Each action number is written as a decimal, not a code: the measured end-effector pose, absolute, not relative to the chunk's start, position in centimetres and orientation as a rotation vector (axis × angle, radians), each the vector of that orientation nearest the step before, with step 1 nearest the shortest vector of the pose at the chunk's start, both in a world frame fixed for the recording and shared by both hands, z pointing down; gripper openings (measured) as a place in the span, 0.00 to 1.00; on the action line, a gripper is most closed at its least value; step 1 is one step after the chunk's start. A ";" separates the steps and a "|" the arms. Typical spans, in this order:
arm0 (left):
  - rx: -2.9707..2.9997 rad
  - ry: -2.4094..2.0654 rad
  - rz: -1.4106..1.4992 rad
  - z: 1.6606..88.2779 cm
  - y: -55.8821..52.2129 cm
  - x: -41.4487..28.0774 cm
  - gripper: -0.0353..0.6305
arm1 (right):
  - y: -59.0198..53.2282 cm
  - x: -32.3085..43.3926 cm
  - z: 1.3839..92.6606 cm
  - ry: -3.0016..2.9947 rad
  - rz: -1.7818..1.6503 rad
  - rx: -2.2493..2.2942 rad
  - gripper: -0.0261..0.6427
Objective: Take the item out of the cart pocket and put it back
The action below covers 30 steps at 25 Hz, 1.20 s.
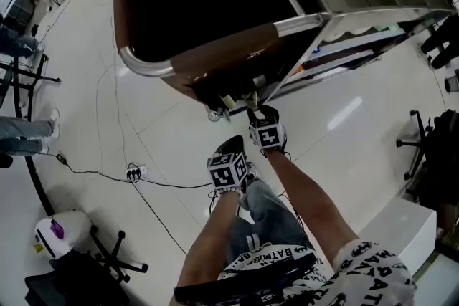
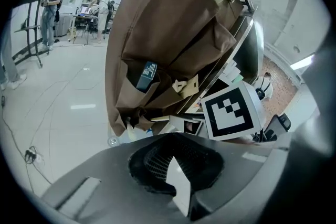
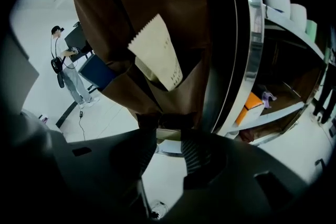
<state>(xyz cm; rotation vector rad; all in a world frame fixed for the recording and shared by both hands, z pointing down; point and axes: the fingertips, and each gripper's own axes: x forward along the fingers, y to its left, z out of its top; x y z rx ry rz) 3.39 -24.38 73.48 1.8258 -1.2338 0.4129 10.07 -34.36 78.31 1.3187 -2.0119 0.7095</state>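
Two bare forearms reach up from the bottom of the head view toward the cart [image 1: 143,68] at the upper centre. The right arm is stretched further. The right gripper [image 1: 252,110] has its tips at the lower end of the brown pocket [image 3: 157,97], near the middle of its own view. Its jaws are drawn narrow and appear to pinch a cream card [image 3: 168,135] poking from that pocket's bottom edge. The left gripper [image 1: 231,148] is held back, lower and to the left, with its jaws together and nothing between them. A blue item [image 2: 147,75] sits in another pocket.
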 end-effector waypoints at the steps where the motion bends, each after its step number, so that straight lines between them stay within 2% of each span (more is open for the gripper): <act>1: 1.823 -1.233 0.410 73.9 -24.4 3.5 0.06 | -34.5 10.1 78.9 -2.007 0.710 1.318 0.27; 23: 1.889 -1.305 0.375 79.3 -27.4 0.5 0.06 | -38.8 8.4 89.4 -1.968 0.680 1.377 0.28; 25: 1.895 -1.305 0.377 79.0 -26.9 0.2 0.06 | -38.0 8.7 89.1 -1.961 0.673 1.387 0.30; 27: 1.897 -1.308 0.378 78.2 -26.3 -0.2 0.06 | -37.2 9.1 88.2 -1.961 0.681 1.403 0.38; 30: 1.890 -1.309 0.380 76.3 -24.9 -1.1 0.06 | -35.0 9.8 85.1 -1.959 0.688 1.426 0.38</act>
